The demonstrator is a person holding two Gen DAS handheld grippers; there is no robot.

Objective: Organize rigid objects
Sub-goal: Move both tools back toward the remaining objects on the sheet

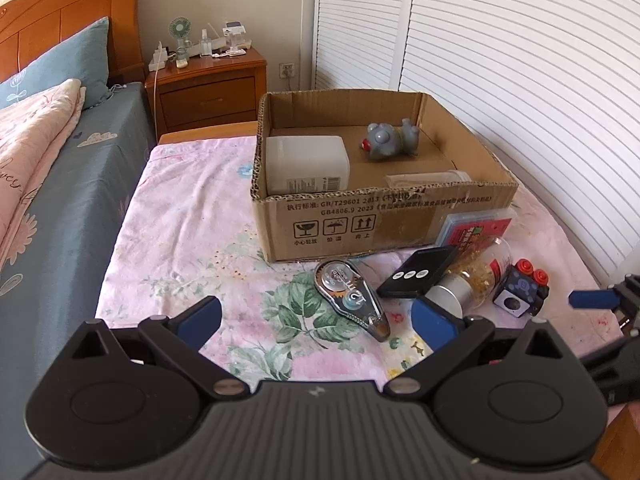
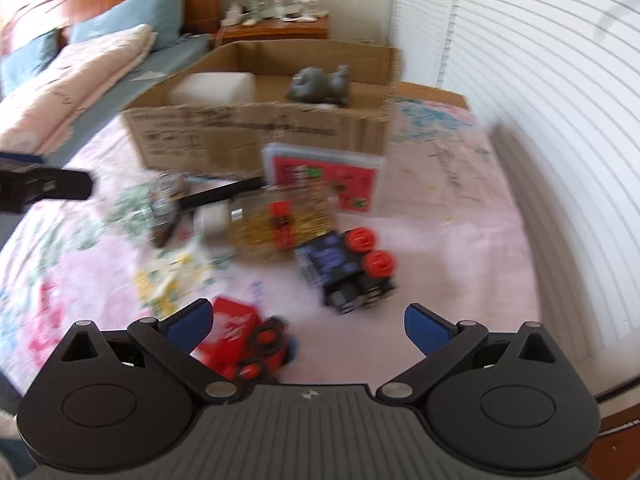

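While both grippers, left (image 1: 318,316) and right (image 2: 306,320), gape wide and empty, a possibly toy block (image 2: 346,270) lies near the cardboard box (image 1: 360,216).

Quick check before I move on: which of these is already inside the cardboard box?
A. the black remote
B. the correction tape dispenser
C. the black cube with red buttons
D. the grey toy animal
D: the grey toy animal lies inside the cardboard box, while the other three sit on the bedspread in front of it.

Cardboard box (image 1: 384,216) front reads "GB4806.9 2023", perhaps "GB/T29601 2013", above three handling symbols
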